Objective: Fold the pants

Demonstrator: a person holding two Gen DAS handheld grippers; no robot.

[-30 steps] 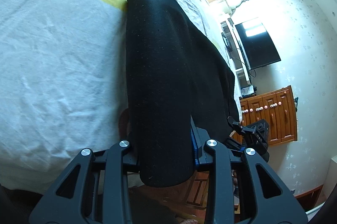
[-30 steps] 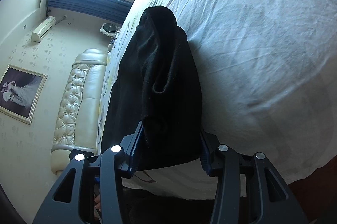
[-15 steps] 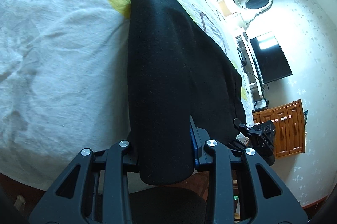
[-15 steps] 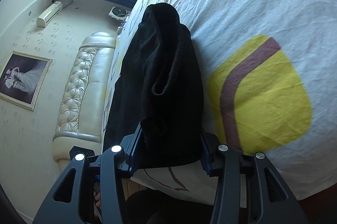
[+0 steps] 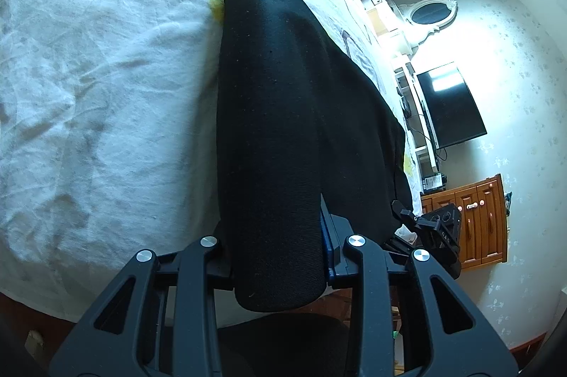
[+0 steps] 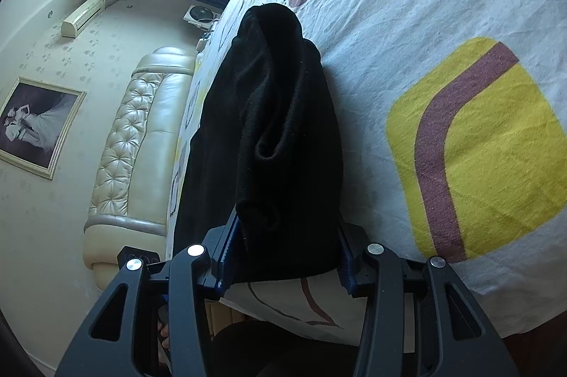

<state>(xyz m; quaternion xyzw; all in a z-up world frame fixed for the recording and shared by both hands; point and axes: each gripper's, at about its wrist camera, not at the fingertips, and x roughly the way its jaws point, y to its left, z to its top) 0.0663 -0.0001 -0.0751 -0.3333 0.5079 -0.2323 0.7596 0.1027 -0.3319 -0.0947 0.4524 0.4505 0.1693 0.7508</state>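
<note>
I hold a black two-finger gripper in each hand, and both are clamped on the same pair of black knit pants (image 5: 283, 114). In the left wrist view my left gripper (image 5: 278, 260) has a thick rounded fold of the fabric pinched between its fingers; the cloth fills the gap from side to side and bulges out past the jaws toward the camera. From there the pants stretch away over the bed, lying on the white wrinkled bedsheet (image 5: 106, 93) and covering part of a yellow patch printed on it. The fabric spreads to the right of that view toward the bed's edge, where the dark body of my other gripper shows.

In the right wrist view my right gripper (image 6: 283, 256) grips a bunched, creased end of the pants (image 6: 280, 136), with blue pads pressing on either side of the cloth. The fabric rises ahead of the jaws as a folded hump and trails off to the left along the bed's edge. Just to the right of it on the sheet lies a yellow rounded-square print with a maroon stripe (image 6: 478, 146).

Beyond the bed I see a cream tufted leather headboard (image 6: 141, 136), a framed picture on the wall (image 6: 35, 125), a black flat television (image 5: 450, 107) and an orange wooden cabinet (image 5: 471, 221).
</note>
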